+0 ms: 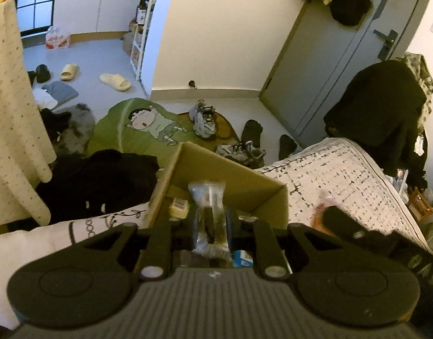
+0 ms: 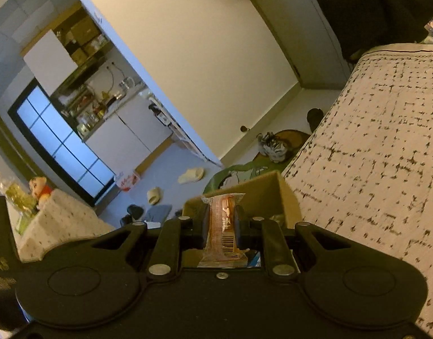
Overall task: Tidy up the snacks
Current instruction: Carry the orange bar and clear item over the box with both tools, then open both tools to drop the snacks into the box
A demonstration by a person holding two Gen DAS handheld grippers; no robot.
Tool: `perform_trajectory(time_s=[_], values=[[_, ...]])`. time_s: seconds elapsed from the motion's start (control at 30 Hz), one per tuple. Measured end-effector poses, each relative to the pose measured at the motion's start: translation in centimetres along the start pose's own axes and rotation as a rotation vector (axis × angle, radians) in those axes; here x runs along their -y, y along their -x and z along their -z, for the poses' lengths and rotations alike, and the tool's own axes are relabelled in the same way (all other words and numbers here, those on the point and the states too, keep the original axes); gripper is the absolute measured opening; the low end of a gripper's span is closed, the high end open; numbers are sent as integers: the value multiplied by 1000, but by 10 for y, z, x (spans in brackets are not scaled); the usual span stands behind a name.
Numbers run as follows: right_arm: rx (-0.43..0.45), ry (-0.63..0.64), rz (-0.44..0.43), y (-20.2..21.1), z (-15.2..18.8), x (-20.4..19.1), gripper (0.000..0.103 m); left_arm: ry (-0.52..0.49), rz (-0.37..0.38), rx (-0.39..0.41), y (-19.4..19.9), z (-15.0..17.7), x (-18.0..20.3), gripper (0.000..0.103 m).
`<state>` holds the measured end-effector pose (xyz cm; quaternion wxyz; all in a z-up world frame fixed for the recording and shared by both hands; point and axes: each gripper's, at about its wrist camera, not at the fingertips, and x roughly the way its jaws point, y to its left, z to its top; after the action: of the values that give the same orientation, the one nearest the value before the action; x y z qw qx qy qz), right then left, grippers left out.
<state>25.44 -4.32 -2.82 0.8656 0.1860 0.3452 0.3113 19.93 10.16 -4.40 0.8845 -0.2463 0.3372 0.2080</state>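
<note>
My left claw [image 1: 210,226] pinches a clear snack packet [image 1: 207,197], my right claw [image 2: 222,223] an orange one [image 2: 223,220], both over the cardboard box [image 1: 233,175] on the bed; some snacks already inside, these two left

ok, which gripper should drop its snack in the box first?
Left, probably. The left gripper holds its clear packet over the cardboard box; the right gripper's orange packet looks short of it.

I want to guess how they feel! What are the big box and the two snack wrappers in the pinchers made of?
Box: likely cardboard, matte brown with thick raw-edged walls.
Left gripper's snack packet: looks like thin clear plastic, see-through and shiny, with a crimped end.
Right gripper's orange packet: probably glossy printed plastic film, with a barcode and a crimped end.
</note>
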Motion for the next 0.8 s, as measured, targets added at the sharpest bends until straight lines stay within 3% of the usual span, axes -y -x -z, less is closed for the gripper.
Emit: perform_trajectory(time_s=[0.23,0.33,0.5,0.67,0.8], values=[[-4,-24,26,1,5,1,18,25,-3,-9,7,-5,-14,23],[-15,-59,17,-1,3,7,28,33,-11,-2,12,-6,-15,24],[15,-70,20,10,-1,7,56,26,-31,11,25,-8,-16,33],[63,-73,71,22,-5,8,82,12,-48,36,40,-11,-13,54],[100,-62,133,31,-9,11,86,-3,-77,65,53,-12,-10,71]])
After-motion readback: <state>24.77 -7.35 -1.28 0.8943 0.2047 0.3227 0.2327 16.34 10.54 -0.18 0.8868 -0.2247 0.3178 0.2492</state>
